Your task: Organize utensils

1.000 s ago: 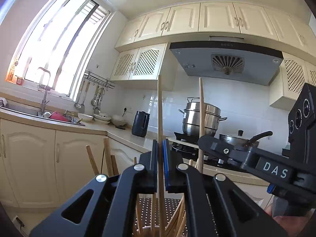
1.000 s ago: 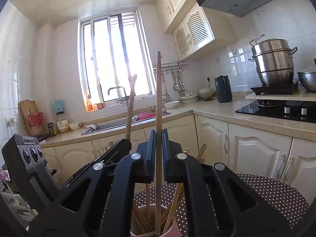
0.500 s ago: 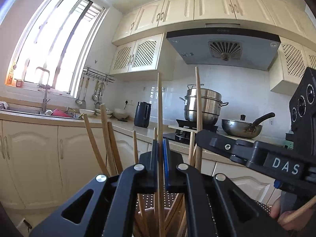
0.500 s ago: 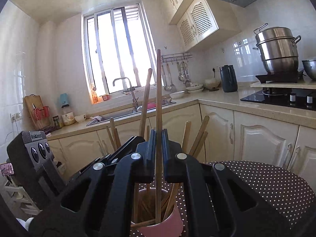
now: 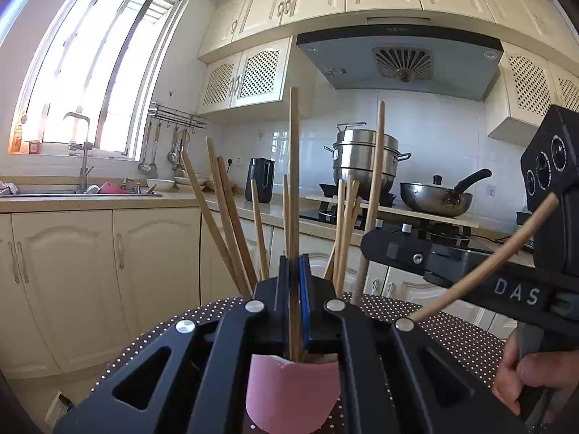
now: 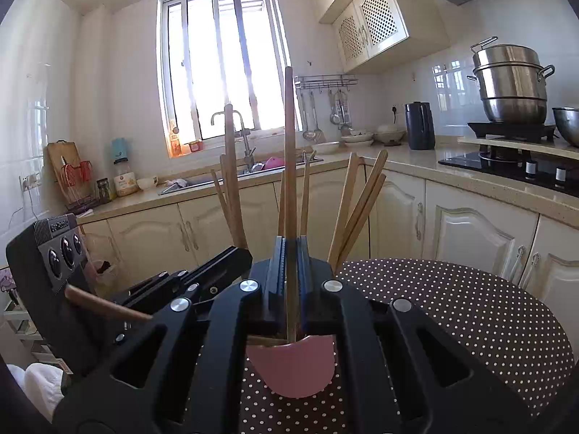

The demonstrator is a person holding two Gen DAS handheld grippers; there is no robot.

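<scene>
A pink cup (image 5: 291, 394) stands on the dotted round table (image 5: 452, 340) and holds several wooden chopsticks. My left gripper (image 5: 295, 289) is shut on one upright chopstick (image 5: 294, 166) whose lower end is inside the cup. My right gripper (image 6: 290, 271) is shut on another upright chopstick (image 6: 289, 137), its lower end also inside the pink cup (image 6: 293, 369). The two grippers face each other across the cup: the right one (image 5: 372, 242) shows in the left wrist view, the left one (image 6: 235, 256) in the right wrist view.
Loose chopsticks (image 6: 362, 202) lean outward around the cup rim. The dotted table (image 6: 452, 311) stands in a kitchen with cream cabinets (image 5: 108, 271), a sink (image 6: 239, 175) under the window, a black kettle (image 6: 419, 126) and steel pots (image 5: 365, 159) on the stove.
Both grippers have come down with their chopsticks, whose lower ends now sit inside the pink cup. More of the cup and the other chopsticks has come into view.
</scene>
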